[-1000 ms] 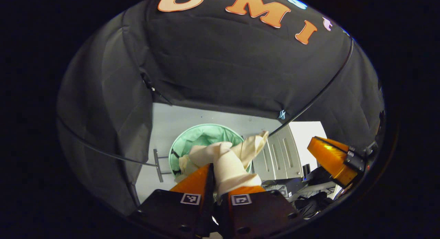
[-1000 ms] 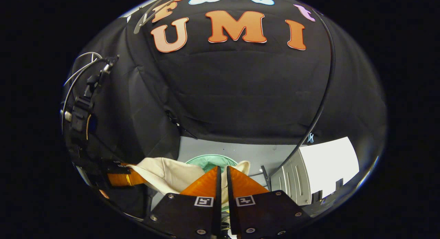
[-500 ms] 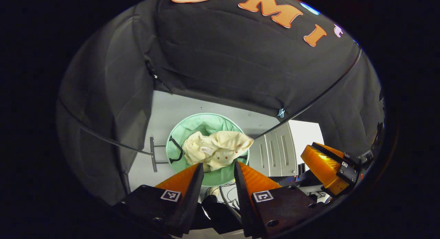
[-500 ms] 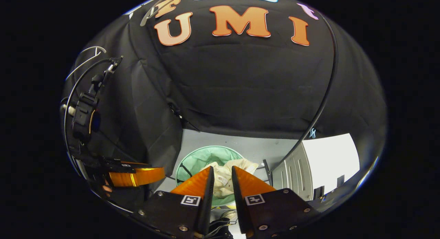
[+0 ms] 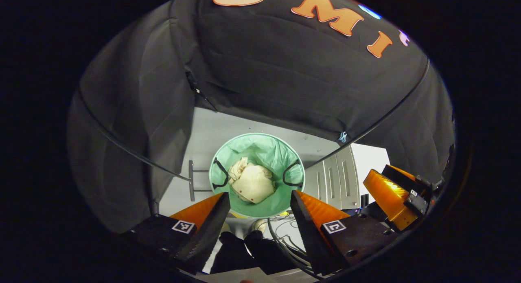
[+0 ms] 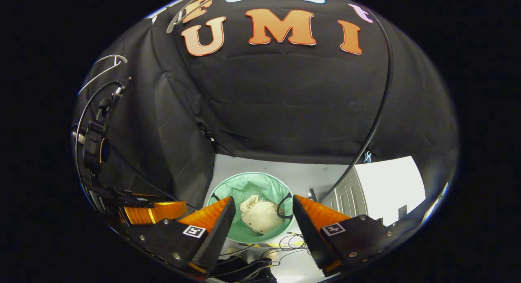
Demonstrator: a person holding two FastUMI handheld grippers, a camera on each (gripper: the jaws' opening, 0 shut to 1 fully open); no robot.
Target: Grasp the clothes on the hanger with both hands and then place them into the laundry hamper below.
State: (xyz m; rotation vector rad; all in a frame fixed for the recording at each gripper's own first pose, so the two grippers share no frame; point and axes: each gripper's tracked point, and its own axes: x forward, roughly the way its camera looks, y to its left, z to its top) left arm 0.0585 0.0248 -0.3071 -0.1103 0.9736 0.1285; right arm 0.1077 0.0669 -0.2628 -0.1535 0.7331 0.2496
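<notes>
in the left gripper view the left hand-held gripper [image 5: 258,199] sits at the bottom of the frame with its two fingers spread wide apart, holding nothing. through the gap between them, in the lower centre, stands the laundry hamper [image 5: 222,163], a round pale green bin seen from above with a dark handle loop on each side of its rim. the clothes [image 5: 252,183], a crumpled cream garment, lie bunched inside the hamper on its bottom, clear of both fingers. the hamper stands on a light grey floor [image 5: 211,128]. just right of it is a white cabinet [image 5: 333,181], and a tangle of cables [image 5: 285,238] lies on the floor below the hamper. at the lower right edge of this frame the right hand-held gripper [image 5: 392,197] comes in from the side.

in the right gripper view the right hand-held gripper [image 6: 263,205] also has its fingers spread wide and empty, and the laundry hamper [image 6: 228,189] with the clothes [image 6: 262,216] inside shows between them. the left hand-held gripper [image 6: 154,211] appears at the lower left edge of the frame.
</notes>
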